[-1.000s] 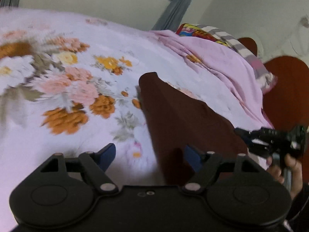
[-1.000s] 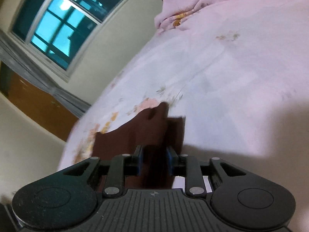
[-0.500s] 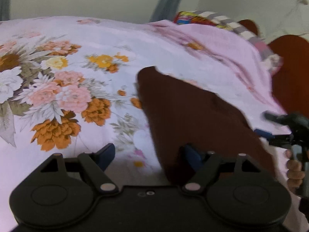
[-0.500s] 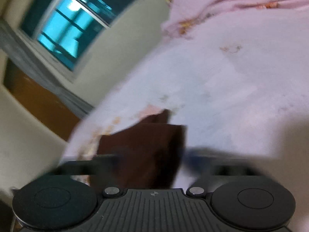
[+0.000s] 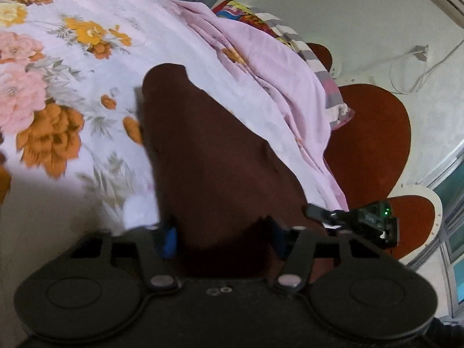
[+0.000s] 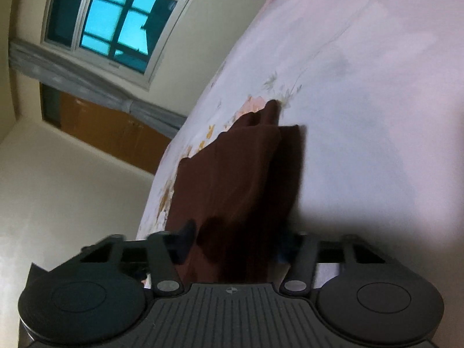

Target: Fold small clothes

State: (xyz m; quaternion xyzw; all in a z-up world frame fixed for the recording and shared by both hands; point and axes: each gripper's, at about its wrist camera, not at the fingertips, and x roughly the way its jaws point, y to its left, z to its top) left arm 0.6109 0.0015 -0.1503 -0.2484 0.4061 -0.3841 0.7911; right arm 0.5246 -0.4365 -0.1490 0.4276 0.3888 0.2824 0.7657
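Dark brown garment [image 5: 214,156] lies lengthwise on the floral bedsheet [image 5: 58,92], its near end between the spread fingers of both tools: left gripper [image 5: 224,236] wide open astride the cloth's near edge, right gripper [image 6: 232,246] likewise parted around its layered end, neither pinching, probably lined up to seize two corners for a fold. Beyond the garment, a rumpled pink sheet [image 5: 278,78] and striped bedding [image 5: 290,37] edge the bed beside a red-brown chair [image 5: 374,133]; from the right view, a window [image 6: 116,20], grey curtain [image 6: 87,87] and wooden cabinet [image 6: 110,130] sit past the garment's far end.
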